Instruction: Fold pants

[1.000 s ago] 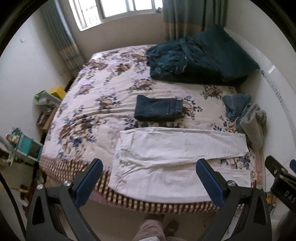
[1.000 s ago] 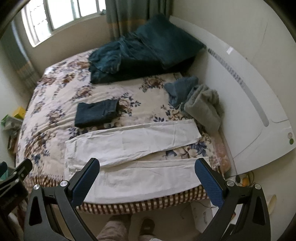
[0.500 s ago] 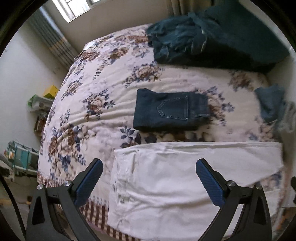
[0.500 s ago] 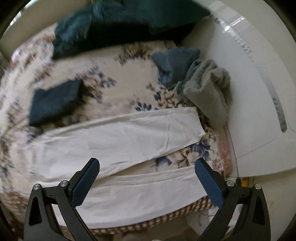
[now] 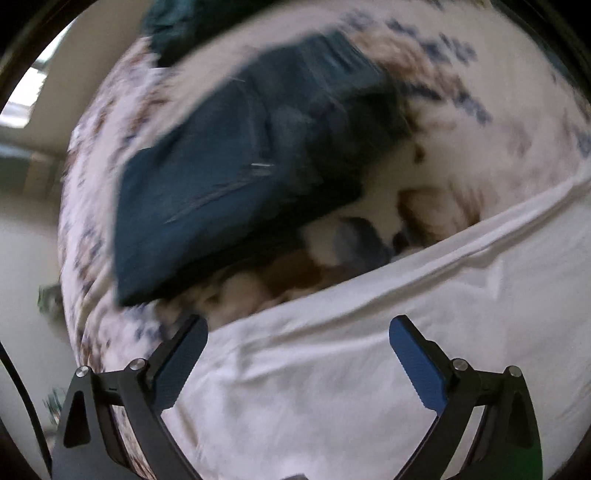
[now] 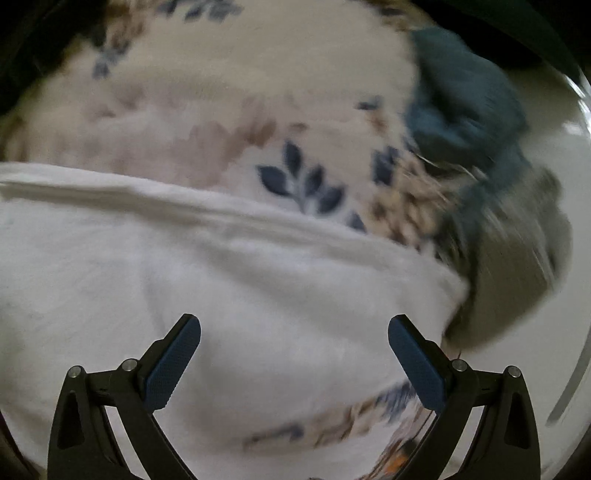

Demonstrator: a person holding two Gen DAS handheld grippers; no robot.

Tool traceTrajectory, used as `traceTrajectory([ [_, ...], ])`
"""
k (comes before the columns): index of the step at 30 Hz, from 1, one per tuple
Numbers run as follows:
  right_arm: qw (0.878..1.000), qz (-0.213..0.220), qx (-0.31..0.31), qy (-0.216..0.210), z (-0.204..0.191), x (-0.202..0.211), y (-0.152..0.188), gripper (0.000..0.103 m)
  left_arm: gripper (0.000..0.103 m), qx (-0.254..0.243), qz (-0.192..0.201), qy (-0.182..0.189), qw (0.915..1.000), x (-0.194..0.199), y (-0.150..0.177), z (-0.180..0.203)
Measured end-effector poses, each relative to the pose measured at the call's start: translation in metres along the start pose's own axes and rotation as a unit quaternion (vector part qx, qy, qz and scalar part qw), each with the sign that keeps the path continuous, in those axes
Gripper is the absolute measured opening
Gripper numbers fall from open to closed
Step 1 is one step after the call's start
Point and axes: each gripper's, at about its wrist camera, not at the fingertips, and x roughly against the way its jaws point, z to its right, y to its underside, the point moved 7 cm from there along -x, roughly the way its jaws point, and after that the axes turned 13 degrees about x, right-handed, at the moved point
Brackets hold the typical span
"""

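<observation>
White pants [image 5: 369,350] lie spread on the flowered bedspread [image 5: 480,140]. In the left wrist view my left gripper [image 5: 295,339] hovers close above their waist end, open, with nothing between its blue pads. The right wrist view shows the far leg of the pants [image 6: 240,295], its cuff ending at the right. My right gripper [image 6: 293,339] hangs open just over that leg near the cuff. Both views are blurred by motion.
Folded dark blue jeans [image 5: 240,166] lie just beyond the white pants. A blue garment [image 6: 461,114] and a grey garment [image 6: 517,277] are heaped past the cuff, near the white bed board [image 6: 576,184]. A dark teal quilt [image 5: 177,26] lies at the bed's far end.
Both grippers have dropped from a high view of the whole bed to close above the white pants, the left toward the waist, the right toward the far leg's cuff. Both stay open.
</observation>
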Motion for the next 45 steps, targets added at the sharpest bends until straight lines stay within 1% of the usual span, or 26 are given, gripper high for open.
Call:
traceTrajectory([
  [3, 0.999, -0.012, 0.045, 0.008, -0.002, -0.024, -0.023, 0.102, 0.100, -0.042, -0.017, 0.011, 0.9989, -0.020, -0.006, 0.019],
  [5, 0.997, -0.013, 0.077, 0.003, -0.004, -0.033, -0.035, 0.102, 0.100, -0.071, -0.020, 0.015, 0.9971, -0.027, -0.010, 0.028],
  [7, 0.994, -0.017, 0.106, -0.006, -0.006, -0.042, -0.043, 0.102, 0.099, -0.089, -0.020, 0.028, 0.9954, -0.030, -0.013, 0.033],
  [8, 0.993, -0.018, 0.113, -0.010, -0.006, -0.045, -0.046, 0.102, 0.096, -0.095, -0.025, 0.040, 0.9943, -0.033, -0.013, 0.036],
  [9, 0.992, -0.017, 0.124, -0.018, -0.007, -0.047, -0.049, 0.099, 0.085, -0.098, -0.030, 0.050, 0.9934, -0.035, -0.014, 0.037],
  [10, 0.991, -0.014, 0.134, -0.024, -0.008, -0.048, -0.052, 0.096, 0.076, -0.100, -0.039, 0.072, 0.9916, -0.035, -0.014, 0.040],
  [11, 0.988, -0.011, 0.147, -0.038, -0.010, -0.048, -0.054, 0.086, 0.060, -0.102, -0.051, 0.097, 0.9887, -0.033, -0.014, 0.043],
  [12, 0.986, -0.007, 0.159, -0.055, -0.013, -0.046, -0.055, 0.073, 0.044, -0.104, -0.057, 0.111, 0.9867, -0.030, -0.014, 0.046],
  [13, 0.984, -0.004, 0.167, -0.069, -0.015, -0.044, -0.056, 0.066, 0.037, -0.113, -0.061, 0.123, 0.9841, -0.027, -0.013, 0.049],
  [14, 0.982, -0.001, 0.170, -0.077, -0.019, -0.041, -0.057, 0.051, 0.029, -0.127, -0.058, 0.127, 0.9821, -0.022, -0.013, 0.053],
  [15, 0.979, -0.017, 0.186, -0.082, -0.020, -0.038, -0.054, 0.042, 0.023, -0.128, -0.056, 0.128, 0.9819, -0.020, -0.013, 0.054],
  [16, 0.980, -0.013, 0.185, -0.077, -0.018, -0.036, -0.053, 0.037, 0.022, -0.128, -0.054, 0.127, 0.9822, -0.018, -0.012, 0.055],
  [17, 0.980, -0.009, 0.182, -0.080, -0.017, -0.034, -0.051, 0.029, 0.017, -0.123, -0.049, 0.128, 0.9829, -0.015, -0.013, 0.054],
  [18, 0.981, -0.005, 0.176, -0.082, -0.014, -0.031, -0.045, 0.018, 0.015, -0.111, -0.043, 0.133, 0.9840, -0.011, -0.014, 0.051],
  [19, 0.982, -0.004, 0.170, -0.078, -0.011, -0.029, -0.043, 0.014, 0.013, -0.104, -0.041, 0.135, 0.9846, -0.009, -0.013, 0.050],
  [21, 0.985, 0.007, 0.145, -0.092, -0.002, -0.022, -0.031, 0.013, 0.010, -0.069, -0.031, 0.147, 0.9862, 0.004, -0.011, 0.043],
  [24, 0.988, 0.027, 0.112, -0.105, 0.018, -0.012, -0.020, 0.011, 0.008, -0.038, -0.011, 0.142, 0.9891, 0.024, -0.006, 0.036],
  [28, 0.990, 0.054, 0.092, -0.093, 0.034, 0.010, -0.001, 0.011, 0.007, -0.009, 0.007, 0.128, 0.9918, 0.053, 0.006, 0.028],
  [30, 0.990, 0.066, 0.083, -0.089, 0.036, 0.019, 0.014, 0.010, 0.007, 0.009, 0.010, 0.130, 0.9914, 0.070, 0.013, 0.021],
  [31, 0.990, 0.070, 0.077, -0.090, 0.039, 0.024, 0.021, 0.010, 0.007, 0.029, 0.013, 0.135, 0.9904, 0.083, 0.017, 0.013],
  [35, 0.990, 0.084, 0.058, -0.092, 0.044, 0.041, 0.025, 0.010, 0.007, 0.053, 0.020, 0.134, 0.9894, 0.105, 0.038, 0.022],
  [36, 0.990, 0.087, 0.054, -0.093, 0.031, 0.056, 0.026, 0.010, 0.007, 0.061, 0.025, 0.134, 0.9888, 0.105, 0.044, 0.023],
  [37, 0.990, 0.092, 0.051, -0.093, 0.033, 0.062, 0.033, 0.010, 0.007, 0.062, 0.025, 0.135, 0.9885, 0.104, 0.050, 0.016],
  [40, 0.990, 0.102, 0.044, -0.088, 0.015, 0.086, 0.048, 0.010, 0.007, 0.079, 0.032, 0.141, 0.9864, 0.122, 0.065, 0.009],
  [42, 0.990, 0.107, 0.037, -0.089, 0.011, 0.091, 0.060, 0.010, 0.007, 0.093, 0.040, 0.146, 0.9842, 0.125, 0.071, 0.005],
  [45, 0.989, 0.111, 0.023, -0.091, 0.005, 0.101, 0.088, 0.010, 0.007, 0.112, 0.053, 0.159, 0.9795, 0.143, 0.092, -0.002],
])
